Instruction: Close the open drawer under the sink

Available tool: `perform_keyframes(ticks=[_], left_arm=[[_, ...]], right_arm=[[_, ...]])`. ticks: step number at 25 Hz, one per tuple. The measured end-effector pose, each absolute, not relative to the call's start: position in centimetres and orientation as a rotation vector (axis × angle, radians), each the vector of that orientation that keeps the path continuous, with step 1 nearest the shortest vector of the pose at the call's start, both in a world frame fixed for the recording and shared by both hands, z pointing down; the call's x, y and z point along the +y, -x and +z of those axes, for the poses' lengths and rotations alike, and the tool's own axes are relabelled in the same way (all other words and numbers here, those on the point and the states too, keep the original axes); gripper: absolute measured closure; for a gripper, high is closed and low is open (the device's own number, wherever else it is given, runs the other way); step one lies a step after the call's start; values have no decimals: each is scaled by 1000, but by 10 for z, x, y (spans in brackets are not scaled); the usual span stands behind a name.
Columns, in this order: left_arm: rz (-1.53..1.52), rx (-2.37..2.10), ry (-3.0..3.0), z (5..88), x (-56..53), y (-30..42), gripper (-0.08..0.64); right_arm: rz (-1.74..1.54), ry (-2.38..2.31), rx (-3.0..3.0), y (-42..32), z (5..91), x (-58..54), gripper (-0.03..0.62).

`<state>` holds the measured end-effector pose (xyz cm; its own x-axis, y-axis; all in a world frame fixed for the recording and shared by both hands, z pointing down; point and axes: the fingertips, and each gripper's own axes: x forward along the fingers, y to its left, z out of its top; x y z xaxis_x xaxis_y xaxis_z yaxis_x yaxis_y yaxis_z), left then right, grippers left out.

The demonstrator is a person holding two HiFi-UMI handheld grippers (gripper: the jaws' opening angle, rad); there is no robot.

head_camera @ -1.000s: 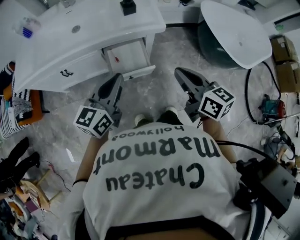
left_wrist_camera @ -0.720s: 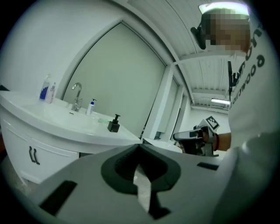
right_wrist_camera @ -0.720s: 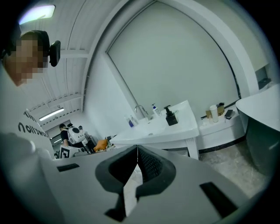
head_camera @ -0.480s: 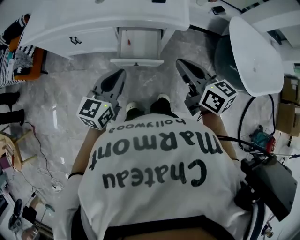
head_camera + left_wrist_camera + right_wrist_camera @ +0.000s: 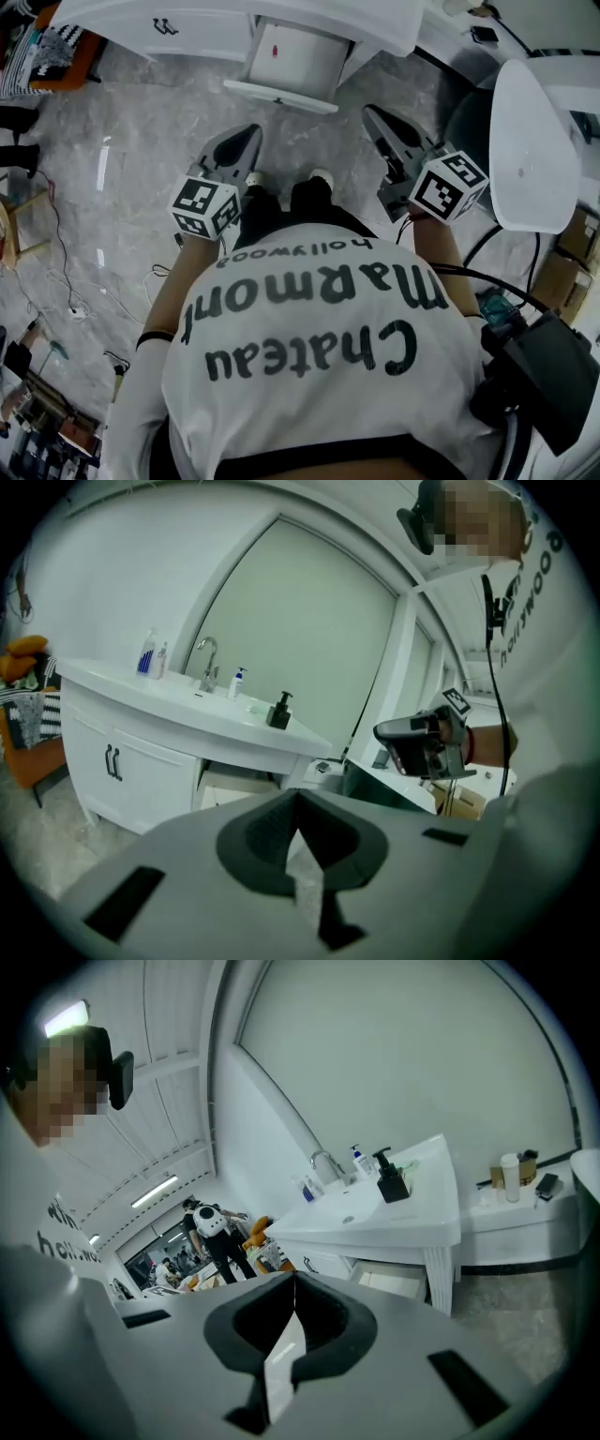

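The drawer (image 5: 292, 58) stands pulled out under the sink (image 5: 375, 1213), ahead of me and well apart from both grippers. My left gripper (image 5: 249, 139) points towards its left end; my right gripper (image 5: 377, 116) lies off to its right. Both hang above the floor (image 5: 141, 159), jaws pressed together on nothing.

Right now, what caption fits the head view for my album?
Person faces the open white drawer under the white sink counter, grey left gripper and right gripper both shut.
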<state>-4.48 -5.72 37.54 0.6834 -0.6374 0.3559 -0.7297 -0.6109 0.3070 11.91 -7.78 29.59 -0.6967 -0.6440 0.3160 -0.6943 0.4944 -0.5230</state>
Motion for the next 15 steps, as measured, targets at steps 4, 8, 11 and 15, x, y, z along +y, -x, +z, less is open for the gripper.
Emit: perform_keyframes(ticks=[4,8,11,15], left_arm=[[353,-1131,-2381,414,-74,33,551],[417,-1160,-2320,449,-80,30,551],[488,-1152,-2290,478,-82,27,551],[583,-1121,-2259,514,-89,27,550]], right_arm=[[1079,-1118,-2624,-132,334,-94,580],[1186,-1107,-2593,-138,362,-97,580],[1202,-1105,-2574,-143,375,-98,580],[1233,-1122,-2549,-151,396,-98,580]])
